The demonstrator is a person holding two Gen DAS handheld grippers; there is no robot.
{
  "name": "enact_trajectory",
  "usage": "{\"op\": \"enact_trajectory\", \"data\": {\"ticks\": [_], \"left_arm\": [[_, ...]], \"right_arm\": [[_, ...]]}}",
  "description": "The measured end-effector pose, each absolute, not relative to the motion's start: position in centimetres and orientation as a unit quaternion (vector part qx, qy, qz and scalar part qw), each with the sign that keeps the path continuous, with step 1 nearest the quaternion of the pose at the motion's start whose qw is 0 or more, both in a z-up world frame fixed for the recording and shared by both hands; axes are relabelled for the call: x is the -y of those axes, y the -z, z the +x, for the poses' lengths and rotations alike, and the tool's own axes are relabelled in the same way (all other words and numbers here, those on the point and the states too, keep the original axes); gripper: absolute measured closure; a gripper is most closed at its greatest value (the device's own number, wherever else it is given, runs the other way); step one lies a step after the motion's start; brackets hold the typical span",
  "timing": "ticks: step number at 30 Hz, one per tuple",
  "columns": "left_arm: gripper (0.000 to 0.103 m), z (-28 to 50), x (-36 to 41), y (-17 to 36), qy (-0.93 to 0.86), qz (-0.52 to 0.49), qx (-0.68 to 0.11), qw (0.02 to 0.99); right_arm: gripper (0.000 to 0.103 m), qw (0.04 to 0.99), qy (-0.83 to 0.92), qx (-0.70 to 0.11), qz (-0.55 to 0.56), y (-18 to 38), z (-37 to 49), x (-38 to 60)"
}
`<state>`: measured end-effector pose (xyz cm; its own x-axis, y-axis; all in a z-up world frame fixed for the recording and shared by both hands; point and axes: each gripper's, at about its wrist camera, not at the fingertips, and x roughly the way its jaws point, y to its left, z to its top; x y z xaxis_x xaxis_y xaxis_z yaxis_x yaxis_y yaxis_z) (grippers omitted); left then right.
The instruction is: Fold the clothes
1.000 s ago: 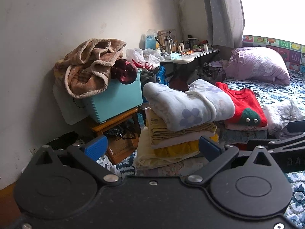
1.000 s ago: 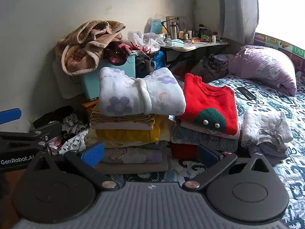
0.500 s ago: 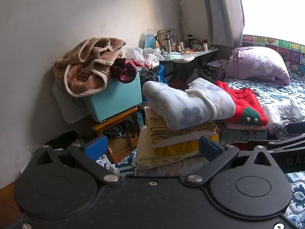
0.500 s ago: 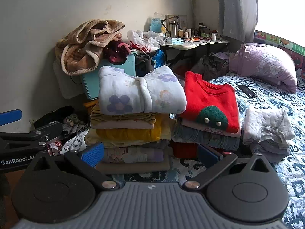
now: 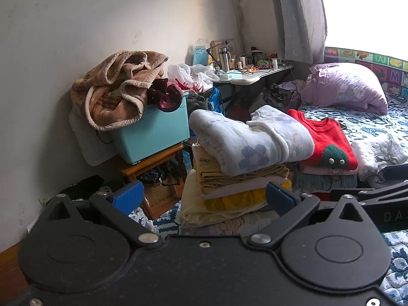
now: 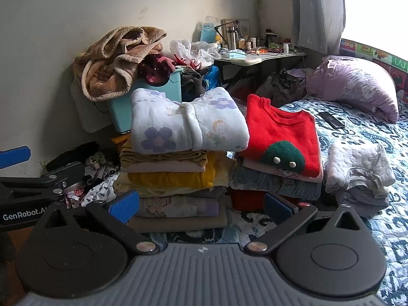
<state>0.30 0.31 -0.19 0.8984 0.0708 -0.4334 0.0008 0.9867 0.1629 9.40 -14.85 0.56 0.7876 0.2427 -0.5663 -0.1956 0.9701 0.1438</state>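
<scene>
1. Clothes sit folded in three stacks on the patterned bedspread (image 6: 369,232) just ahead of us; we hold none of them.
2. Our right gripper (image 6: 201,207) hangs with its blue pads spread wide and nothing between them; our left gripper (image 5: 202,200) is equally wide open and empty, low in front of the tall stack.
3. Compared with a second ago, almost nothing differs: the stacks sit a touch larger and lower in the right wrist view, so we have only drifted slightly. No garment has moved.
4. Nearest, the tall stack (image 6: 176,181) carries a white floral garment (image 6: 188,130) on top, folded and resting squarely.
5. Beside it, the middle stack is topped by a red sweater (image 6: 280,132) with a green patch; further right lies a small pale quilted pile (image 6: 357,170).
6. Beyond, a brown blanket (image 6: 119,58) slumps unfolded over a teal bin (image 6: 142,102), near a cluttered table (image 6: 265,57) and a purple pillow (image 6: 354,86).
7. We judge the folding here largely done; if anything remains, the blanket looks the likeliest candidate.
</scene>
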Motion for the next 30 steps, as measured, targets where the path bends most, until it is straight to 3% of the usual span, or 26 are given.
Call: {"op": "enact_trajectory", "data": {"ticks": [30], "left_arm": [[0.000,1.3,0.0,1.2,-0.004,0.083,-0.230,0.970]], "right_arm": [[0.000,0.940,-0.124,-0.312,0.056,0.9,10.3,15.4]]}}
